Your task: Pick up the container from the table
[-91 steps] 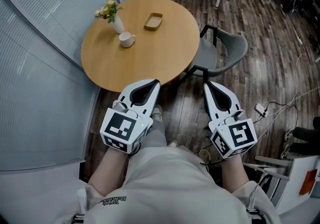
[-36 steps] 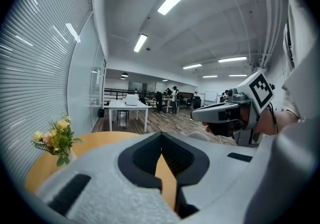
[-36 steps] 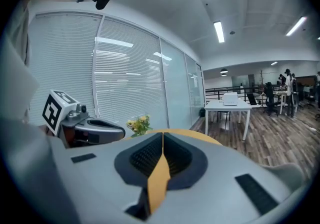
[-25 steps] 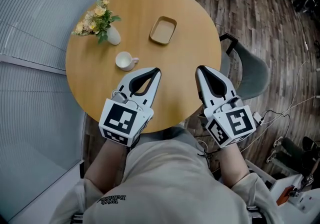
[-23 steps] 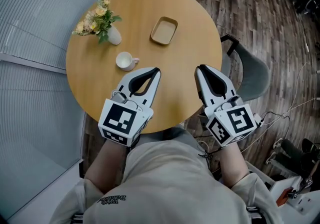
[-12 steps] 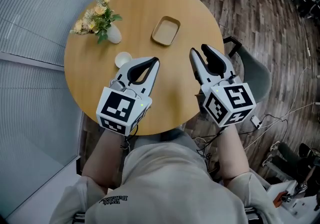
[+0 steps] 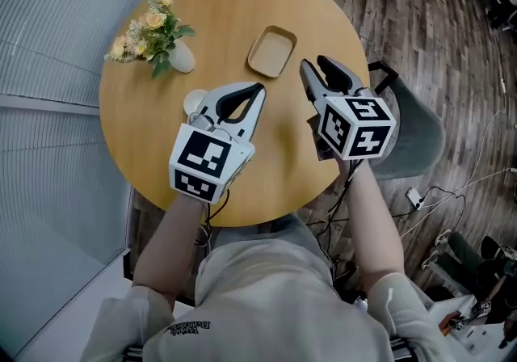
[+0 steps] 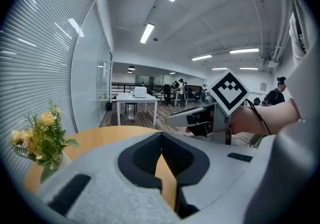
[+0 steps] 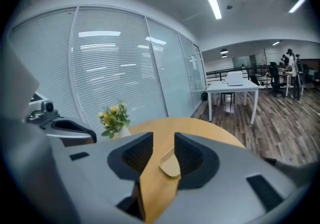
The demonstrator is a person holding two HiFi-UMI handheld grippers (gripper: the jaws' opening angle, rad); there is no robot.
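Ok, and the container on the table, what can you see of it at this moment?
The container is a shallow tray, a rounded rectangle with a low raised rim, pale tan like wood, and it looks empty. It lies flat on the round wooden table, on the far side, to the right of the flower vase. Only the table touches it. The right gripper, whose jaws have just been opening, stands just short of it with nothing between them.
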